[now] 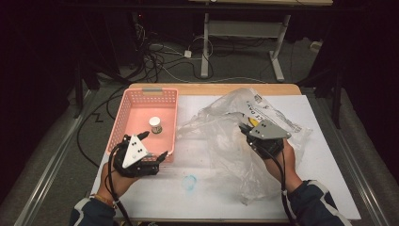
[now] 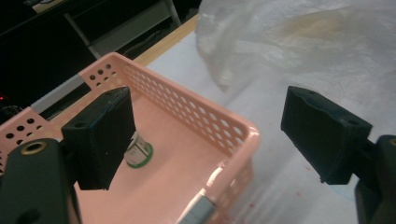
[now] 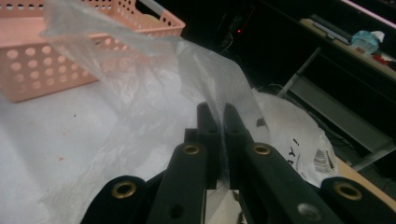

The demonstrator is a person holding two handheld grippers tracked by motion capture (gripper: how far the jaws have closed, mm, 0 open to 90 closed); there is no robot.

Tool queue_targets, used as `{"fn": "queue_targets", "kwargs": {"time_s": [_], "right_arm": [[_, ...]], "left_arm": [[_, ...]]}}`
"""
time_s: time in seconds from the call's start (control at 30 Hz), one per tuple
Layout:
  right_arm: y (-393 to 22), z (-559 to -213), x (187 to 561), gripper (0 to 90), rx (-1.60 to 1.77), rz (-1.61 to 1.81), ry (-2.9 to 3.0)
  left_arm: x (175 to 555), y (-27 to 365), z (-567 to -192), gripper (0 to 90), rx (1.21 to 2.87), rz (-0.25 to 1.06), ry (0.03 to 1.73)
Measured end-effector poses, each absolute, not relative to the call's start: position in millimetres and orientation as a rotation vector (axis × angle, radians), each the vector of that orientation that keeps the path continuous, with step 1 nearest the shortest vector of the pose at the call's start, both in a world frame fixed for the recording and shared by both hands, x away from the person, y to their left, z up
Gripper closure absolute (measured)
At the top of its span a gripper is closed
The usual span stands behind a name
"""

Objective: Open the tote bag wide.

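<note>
On the clear plastic bag (image 1: 235,136) I can make out black print, a barcode and the letters "AY!" in the right gripper view, nothing more legible. My right gripper (image 3: 218,122) is clenched on a thin crinkled fold of that bag, right of the pink perforated basket (image 1: 134,101). My left gripper (image 2: 205,135) hangs released over the basket's near right corner, a small white-lidded jar (image 1: 155,125) inside.
</note>
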State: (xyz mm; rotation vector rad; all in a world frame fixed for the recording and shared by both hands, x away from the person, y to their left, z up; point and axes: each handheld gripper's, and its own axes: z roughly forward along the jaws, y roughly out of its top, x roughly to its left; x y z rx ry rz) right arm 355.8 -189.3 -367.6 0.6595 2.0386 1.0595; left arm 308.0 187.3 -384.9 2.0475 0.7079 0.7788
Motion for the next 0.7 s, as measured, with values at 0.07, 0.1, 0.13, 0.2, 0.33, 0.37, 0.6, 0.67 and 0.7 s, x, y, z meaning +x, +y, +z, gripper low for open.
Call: {"fn": "queue_targets", "kwargs": {"time_s": [0.07, 0.1, 0.13, 0.2, 0.33, 0.37, 0.6, 0.67, 0.7], "right_arm": [[-191, -362, 356, 90.0, 0.666, 1.063, 2.016], [-192, -360, 357, 90.0, 0.666, 1.07, 1.997], [-194, -357, 357, 90.0, 0.672, 1.077, 1.979], [-195, -354, 357, 90.0, 0.676, 1.077, 1.953], [-202, -343, 361, 90.0, 0.715, 1.109, 1.856], [-203, -341, 361, 90.0, 0.717, 1.113, 1.848], [-207, -338, 361, 90.0, 0.733, 1.112, 1.827], [-206, -340, 361, 90.0, 0.728, 1.11, 1.848], [-206, -340, 361, 90.0, 0.724, 1.108, 1.854]], "left_arm": [[330, 189, -374, 16.9, 2.071, 0.79, 0.731], [339, 189, -371, 16.8, 2.078, 0.777, 0.745], [339, 189, -371, 16.5, 2.078, 0.777, 0.745], [356, 188, -368, 16.7, 2.097, 0.77, 0.763], [404, 189, -372, 15.9, 2.202, 0.705, 0.846], [404, 189, -372, 15.9, 2.202, 0.705, 0.846], [451, 190, -408, 16.9, 2.363, 0.649, 1.016], [462, 193, -419, 18.3, 2.37, 0.608, 1.1], [462, 193, -419, 21.7, 2.37, 0.608, 1.1]]}}
